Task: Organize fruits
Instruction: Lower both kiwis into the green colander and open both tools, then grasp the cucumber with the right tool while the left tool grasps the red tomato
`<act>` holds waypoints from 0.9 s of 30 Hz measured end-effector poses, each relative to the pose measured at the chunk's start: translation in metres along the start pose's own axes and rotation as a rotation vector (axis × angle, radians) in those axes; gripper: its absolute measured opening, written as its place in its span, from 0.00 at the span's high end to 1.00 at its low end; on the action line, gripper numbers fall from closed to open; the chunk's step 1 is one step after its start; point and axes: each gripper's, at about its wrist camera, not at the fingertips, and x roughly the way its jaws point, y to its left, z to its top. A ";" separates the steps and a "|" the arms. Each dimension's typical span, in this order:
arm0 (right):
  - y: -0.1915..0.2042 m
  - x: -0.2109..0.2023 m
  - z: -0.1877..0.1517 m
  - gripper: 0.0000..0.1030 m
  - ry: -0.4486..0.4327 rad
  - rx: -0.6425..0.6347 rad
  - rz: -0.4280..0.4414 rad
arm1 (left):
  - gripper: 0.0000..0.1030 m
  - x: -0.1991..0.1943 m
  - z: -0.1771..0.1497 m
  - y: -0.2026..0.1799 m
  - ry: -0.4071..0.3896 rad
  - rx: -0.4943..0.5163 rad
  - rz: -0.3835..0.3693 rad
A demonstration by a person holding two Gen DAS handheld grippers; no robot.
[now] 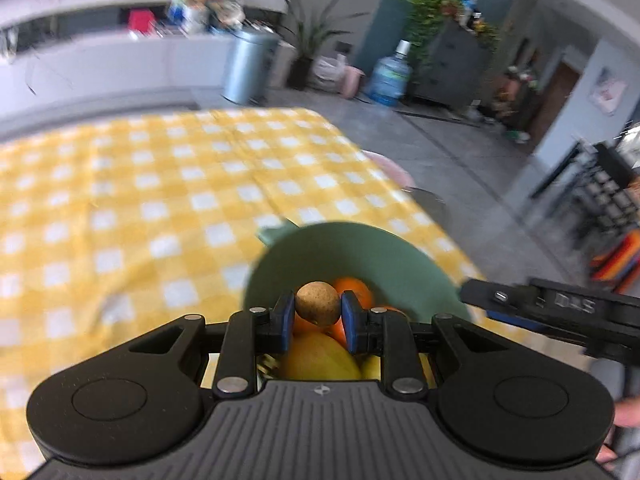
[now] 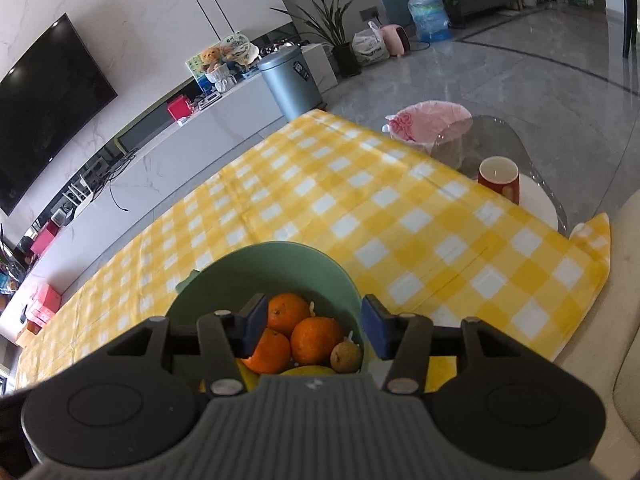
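Both wrist views close above shared green bowl (image 1: 360, 248)

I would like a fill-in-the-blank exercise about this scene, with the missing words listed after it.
1. The left hand-held gripper is shut on a small round ____ fruit.
2. The oranges lie inside a ____ bowl.
3. The tablecloth has yellow and ____ checks.
4. Nothing is between the jaws of the ____ hand-held gripper.

Missing words: brown; green; white; right

Checked tablecloth (image 2: 360, 200) under green bowl (image 2: 224, 276)
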 end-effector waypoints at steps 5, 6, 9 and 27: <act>-0.004 0.006 -0.002 0.51 0.016 0.013 0.021 | 0.73 0.009 0.003 -0.001 0.023 -0.015 -0.002; -0.005 0.006 -0.002 0.51 0.017 0.017 0.024 | 0.73 0.010 0.003 -0.001 0.022 -0.010 0.007; -0.008 0.007 -0.002 0.50 0.020 0.028 0.030 | 0.65 0.007 0.001 -0.002 0.010 -0.008 0.027; 0.013 0.003 -0.004 0.50 0.040 -0.008 0.145 | 0.32 -0.048 0.006 0.030 -0.005 -0.109 0.095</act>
